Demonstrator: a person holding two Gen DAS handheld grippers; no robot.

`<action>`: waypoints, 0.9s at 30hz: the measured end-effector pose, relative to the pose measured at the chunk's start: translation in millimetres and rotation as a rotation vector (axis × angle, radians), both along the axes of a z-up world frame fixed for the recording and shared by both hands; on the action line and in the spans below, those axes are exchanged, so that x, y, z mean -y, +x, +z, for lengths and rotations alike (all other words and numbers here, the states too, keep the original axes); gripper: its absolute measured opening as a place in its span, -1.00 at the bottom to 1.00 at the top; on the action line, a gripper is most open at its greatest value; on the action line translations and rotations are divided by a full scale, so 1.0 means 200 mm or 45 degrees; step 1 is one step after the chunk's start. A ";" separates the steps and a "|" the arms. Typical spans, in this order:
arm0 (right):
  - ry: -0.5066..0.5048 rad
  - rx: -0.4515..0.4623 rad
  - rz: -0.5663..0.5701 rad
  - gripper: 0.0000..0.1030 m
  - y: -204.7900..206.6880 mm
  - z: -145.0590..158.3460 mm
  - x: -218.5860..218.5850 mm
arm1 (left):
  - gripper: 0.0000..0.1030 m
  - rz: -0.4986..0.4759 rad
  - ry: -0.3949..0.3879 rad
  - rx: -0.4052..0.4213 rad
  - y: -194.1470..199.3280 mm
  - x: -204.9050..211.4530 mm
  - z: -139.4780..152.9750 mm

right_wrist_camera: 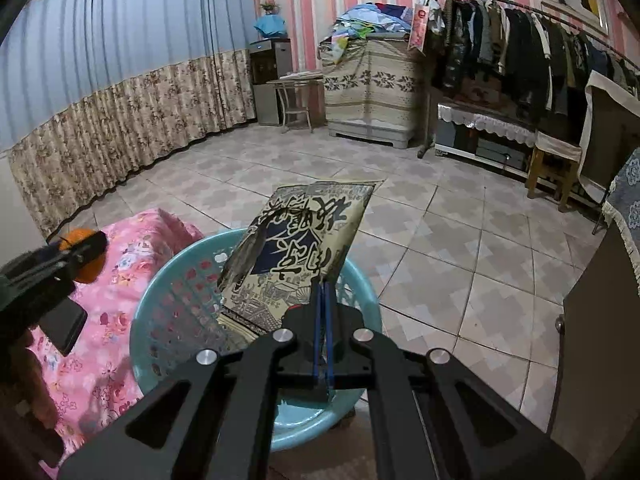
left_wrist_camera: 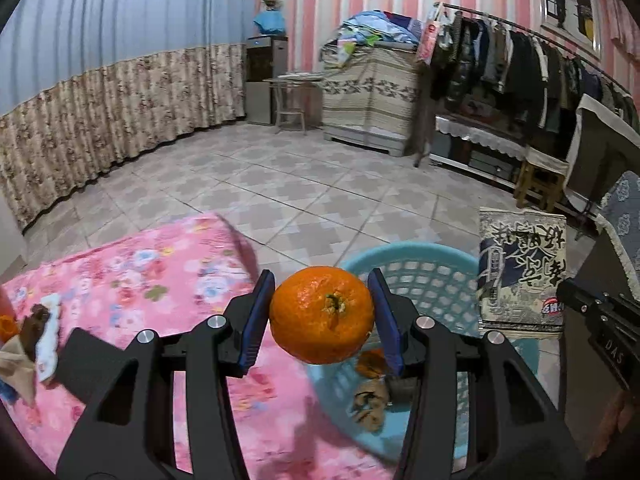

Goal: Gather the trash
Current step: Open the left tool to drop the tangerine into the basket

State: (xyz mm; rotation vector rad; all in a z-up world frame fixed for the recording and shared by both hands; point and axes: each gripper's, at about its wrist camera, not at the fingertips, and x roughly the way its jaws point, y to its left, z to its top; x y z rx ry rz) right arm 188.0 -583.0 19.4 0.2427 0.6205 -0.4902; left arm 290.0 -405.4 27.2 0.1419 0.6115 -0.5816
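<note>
Right up close, my left gripper [left_wrist_camera: 322, 312] is clamped on the orange [left_wrist_camera: 322, 314], above the near rim of the blue basket [left_wrist_camera: 432, 276]. My right gripper [right_wrist_camera: 323, 292] pinches the printed packet [right_wrist_camera: 300, 240] by its corner, over the basket beside the pink floral cloth [left_wrist_camera: 160, 276].

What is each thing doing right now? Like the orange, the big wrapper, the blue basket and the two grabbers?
orange: whole, unpeeled, clamped in the jaws
left gripper: shut on the orange
snack wrapper: pinched by one corner, held over the basket
right gripper: shut on the wrapper
blue basket: some scraps already inside
</note>
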 end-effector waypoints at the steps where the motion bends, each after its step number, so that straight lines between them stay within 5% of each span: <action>1: 0.009 0.006 -0.005 -0.96 -0.01 0.00 0.02 | -0.08 -0.005 -0.003 -0.001 0.00 0.01 -0.01; 13: 0.008 -0.015 -0.007 -0.96 0.00 -0.02 0.00 | -0.05 -0.060 -0.037 -0.008 0.01 0.17 0.02; 15: 0.009 -0.014 -0.010 -0.96 0.00 -0.03 0.00 | 0.05 -0.076 -0.038 -0.009 0.00 0.19 0.02; 17: 0.013 -0.015 -0.016 -0.96 -0.01 -0.04 0.00 | 0.45 -0.050 -0.034 0.042 -0.02 0.19 0.04; 27: 0.030 -0.032 -0.014 -0.95 0.01 -0.07 -0.02 | 0.84 0.033 -0.050 0.103 -0.02 0.04 0.12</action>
